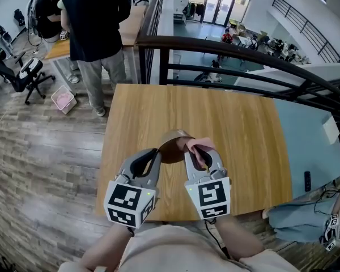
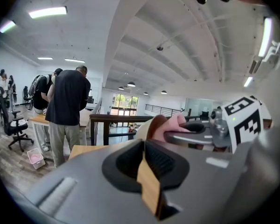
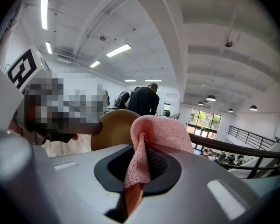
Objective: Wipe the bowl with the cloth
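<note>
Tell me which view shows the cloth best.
Right gripper view: the cloth fills the centre, pinched between the jaws, weave clear. Head view shows only a small pink bunch beside the bowl. Left gripper view shows just a pink fold next to the bowl.

Left claw clamps the bowl rim, right claw clamps the cloth, both side by side.

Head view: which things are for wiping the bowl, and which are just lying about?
For the job:
- brown bowl, gripped by the left tool
- pink cloth, gripped by the right tool

Just lying about:
- pink basket on the floor
- black office chair
</note>
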{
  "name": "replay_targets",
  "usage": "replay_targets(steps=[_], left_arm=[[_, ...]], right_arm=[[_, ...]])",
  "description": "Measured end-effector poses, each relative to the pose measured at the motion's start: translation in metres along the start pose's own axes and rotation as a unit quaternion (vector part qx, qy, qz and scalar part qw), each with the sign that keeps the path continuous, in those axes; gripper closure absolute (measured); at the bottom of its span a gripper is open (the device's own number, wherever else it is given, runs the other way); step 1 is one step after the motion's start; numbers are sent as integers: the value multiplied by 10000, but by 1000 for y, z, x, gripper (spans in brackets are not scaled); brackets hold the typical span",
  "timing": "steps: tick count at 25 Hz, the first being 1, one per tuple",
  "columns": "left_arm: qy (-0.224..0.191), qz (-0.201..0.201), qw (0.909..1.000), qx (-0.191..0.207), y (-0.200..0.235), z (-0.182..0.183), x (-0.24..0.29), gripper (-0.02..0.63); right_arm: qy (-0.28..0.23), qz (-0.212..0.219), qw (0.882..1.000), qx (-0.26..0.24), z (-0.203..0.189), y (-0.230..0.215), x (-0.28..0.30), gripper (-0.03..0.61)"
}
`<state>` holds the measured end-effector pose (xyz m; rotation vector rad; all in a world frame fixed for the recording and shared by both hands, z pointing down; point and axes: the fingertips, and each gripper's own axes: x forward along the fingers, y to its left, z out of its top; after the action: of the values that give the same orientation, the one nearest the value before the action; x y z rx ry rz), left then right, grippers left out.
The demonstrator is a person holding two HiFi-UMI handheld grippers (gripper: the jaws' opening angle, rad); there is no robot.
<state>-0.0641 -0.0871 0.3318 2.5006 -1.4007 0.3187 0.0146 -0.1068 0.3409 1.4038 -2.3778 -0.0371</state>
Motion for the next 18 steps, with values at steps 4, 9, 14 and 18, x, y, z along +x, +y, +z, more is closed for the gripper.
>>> replay_targets(steps=[4, 9, 14, 18], left_arm=[[-29, -24, 10000, -44, 0, 3, 1, 598], [-48, 81, 10000, -10, 5, 4, 5, 600], [2, 139, 9999, -77, 9, 0, 5, 598], [35, 48, 9999, -144, 4, -3, 5, 598]], right_arm=[[192, -32, 9995, -264, -13, 2, -1, 565], [372, 204, 9983, -411, -29, 17, 2, 565], [516, 632, 9958, -412, -38, 47, 5, 564], [520, 1034, 9925, -398, -36, 70, 6, 565]])
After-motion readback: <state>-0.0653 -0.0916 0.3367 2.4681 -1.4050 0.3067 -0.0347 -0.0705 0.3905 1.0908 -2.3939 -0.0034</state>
